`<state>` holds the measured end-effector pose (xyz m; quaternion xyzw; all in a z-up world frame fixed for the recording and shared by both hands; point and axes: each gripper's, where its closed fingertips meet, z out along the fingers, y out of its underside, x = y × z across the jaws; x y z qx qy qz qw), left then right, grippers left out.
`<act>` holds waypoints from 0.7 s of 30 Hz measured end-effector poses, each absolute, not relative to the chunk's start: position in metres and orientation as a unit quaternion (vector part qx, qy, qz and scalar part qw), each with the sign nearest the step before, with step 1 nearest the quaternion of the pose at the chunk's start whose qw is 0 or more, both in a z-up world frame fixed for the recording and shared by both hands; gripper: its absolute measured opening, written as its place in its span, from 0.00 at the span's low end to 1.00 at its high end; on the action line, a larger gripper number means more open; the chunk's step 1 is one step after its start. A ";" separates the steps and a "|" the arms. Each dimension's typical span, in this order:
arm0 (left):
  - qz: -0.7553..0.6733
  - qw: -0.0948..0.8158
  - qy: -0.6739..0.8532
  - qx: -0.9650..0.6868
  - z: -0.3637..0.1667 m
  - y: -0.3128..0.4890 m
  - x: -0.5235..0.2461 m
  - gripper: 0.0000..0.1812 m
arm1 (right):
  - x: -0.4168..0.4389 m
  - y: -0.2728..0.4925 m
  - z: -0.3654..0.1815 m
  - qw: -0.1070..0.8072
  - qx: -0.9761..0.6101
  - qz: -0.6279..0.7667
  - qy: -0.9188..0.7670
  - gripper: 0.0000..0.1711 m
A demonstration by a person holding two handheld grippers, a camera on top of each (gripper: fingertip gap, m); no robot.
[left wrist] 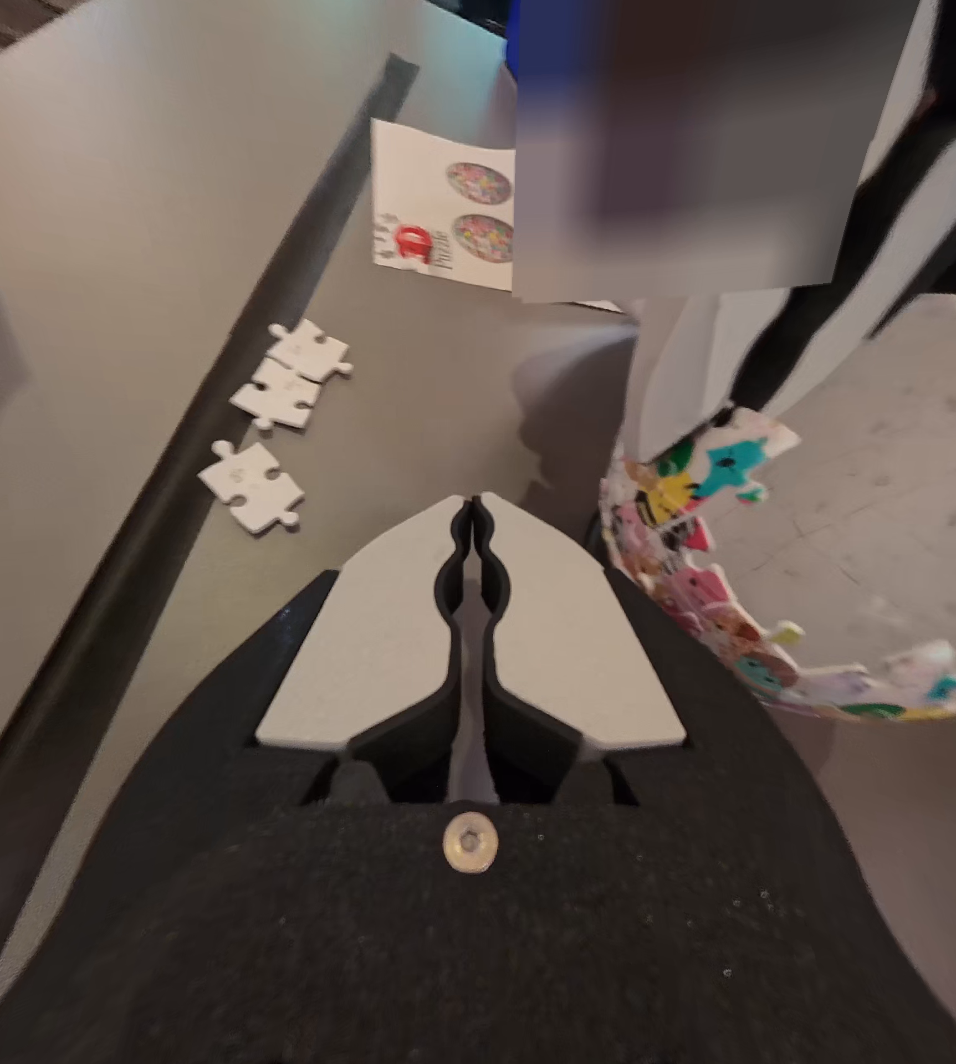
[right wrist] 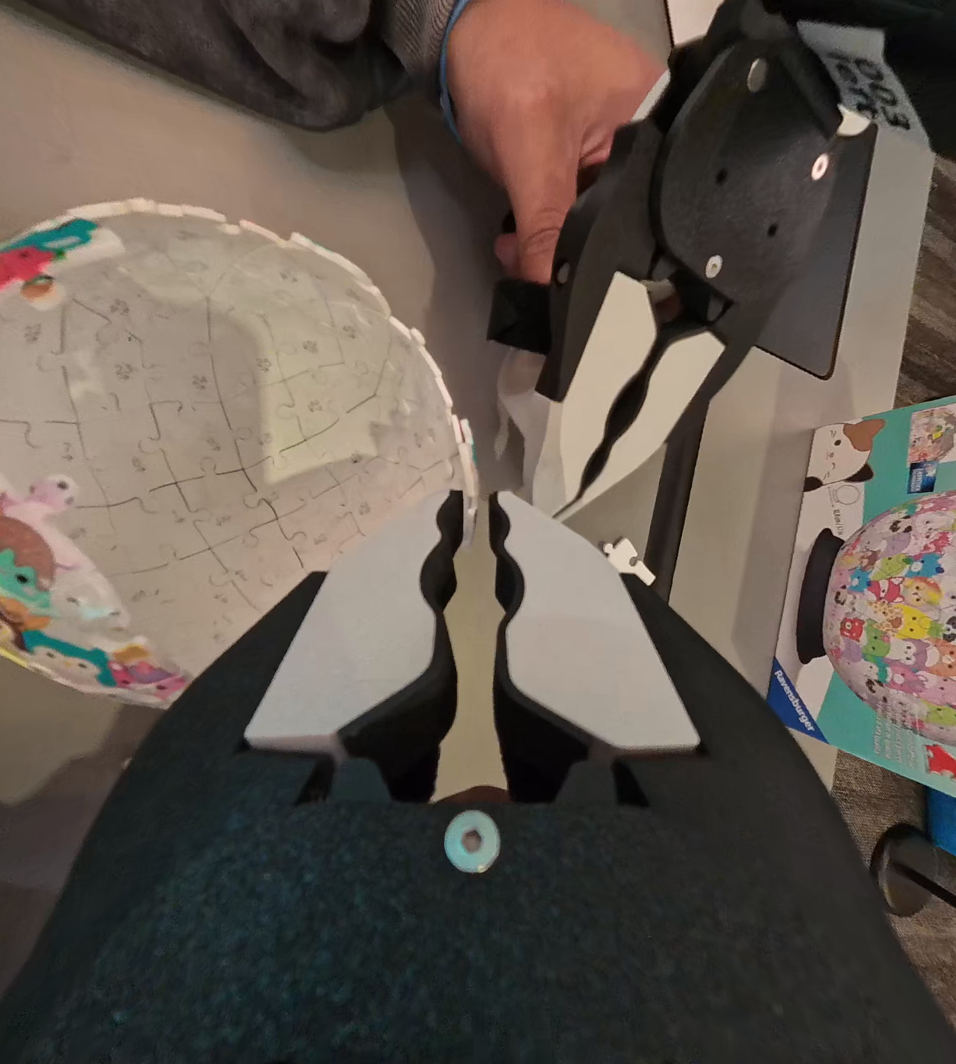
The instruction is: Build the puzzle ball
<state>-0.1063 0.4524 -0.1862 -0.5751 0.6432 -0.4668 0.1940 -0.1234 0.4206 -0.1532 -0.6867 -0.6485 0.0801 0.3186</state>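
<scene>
Looking along the left claw, its two grey fingers meet at the tips with nothing between them, above the grey desk. Three loose white jigsaw pieces lie blank side up just ahead to the left, beside a dark seam in the desk. Farther off rests a white printed instruction sheet. To the right sits the half-built puzzle ball, a curved shell with bright cartoon outsides and a pale grey inside, its toothed rim open. The right claw pinches that rim from above.

In the right wrist view, the right claw's tips stand a narrow gap apart astride the shell's thin edge, apparently gripping it. The left claw hangs just beside, held by a hand. A stray white piece lies under it, and the teal puzzle box lies on the right.

The shell looks light, thin and stiff, yet its seams could pop apart under squeezing; holding at the rim seems best. Flat pieces will be awkward to lift.
</scene>
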 end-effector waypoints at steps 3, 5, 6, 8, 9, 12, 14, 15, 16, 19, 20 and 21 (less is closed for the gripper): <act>-0.463 0.185 0.659 -0.563 -0.187 0.441 -0.113 0.00 | -0.121 0.420 -0.151 0.316 -0.689 0.076 -0.648 0.09; -0.453 0.178 0.669 -0.561 -0.189 0.435 -0.118 0.00 | -0.120 0.418 -0.145 0.323 -0.685 0.073 -0.649 0.10; -0.448 0.180 0.672 -0.562 -0.190 0.434 -0.118 0.00 | -0.121 0.417 -0.141 0.329 -0.682 0.072 -0.649 0.12; -0.443 0.182 0.672 -0.564 -0.190 0.433 -0.118 0.00 | -0.125 0.417 -0.134 0.341 -0.676 0.068 -0.650 0.20; -0.443 0.179 0.671 -0.566 -0.190 0.433 -0.117 0.00 | -0.128 0.417 -0.133 0.339 -0.673 0.059 -0.654 0.25; -0.437 0.182 0.668 -0.574 -0.193 0.436 -0.116 0.00 | -0.131 0.421 -0.144 0.310 -0.667 0.027 -0.677 0.29; -0.436 0.182 0.667 -0.576 -0.196 0.435 -0.115 0.00 | -0.134 0.424 -0.151 0.293 -0.668 0.018 -0.684 0.31; -0.436 0.178 0.667 -0.577 -0.197 0.434 -0.115 0.00 | -0.135 0.426 -0.152 0.288 -0.668 0.014 -0.686 0.31; -0.434 0.175 0.668 -0.578 -0.199 0.433 -0.114 0.00 | -0.136 0.427 -0.153 0.283 -0.668 0.008 -0.689 0.31; -0.418 0.174 0.679 -0.577 -0.204 0.429 -0.112 0.00 | -0.137 0.431 -0.153 0.281 -0.662 -0.015 -0.695 0.30; -0.415 0.174 0.682 -0.576 -0.205 0.428 -0.112 0.00 | -0.137 0.432 -0.153 0.280 -0.661 -0.022 -0.696 0.30; -0.412 0.173 0.684 -0.576 -0.207 0.427 -0.112 0.00 | -0.136 0.434 -0.154 0.280 -0.659 -0.033 -0.697 0.30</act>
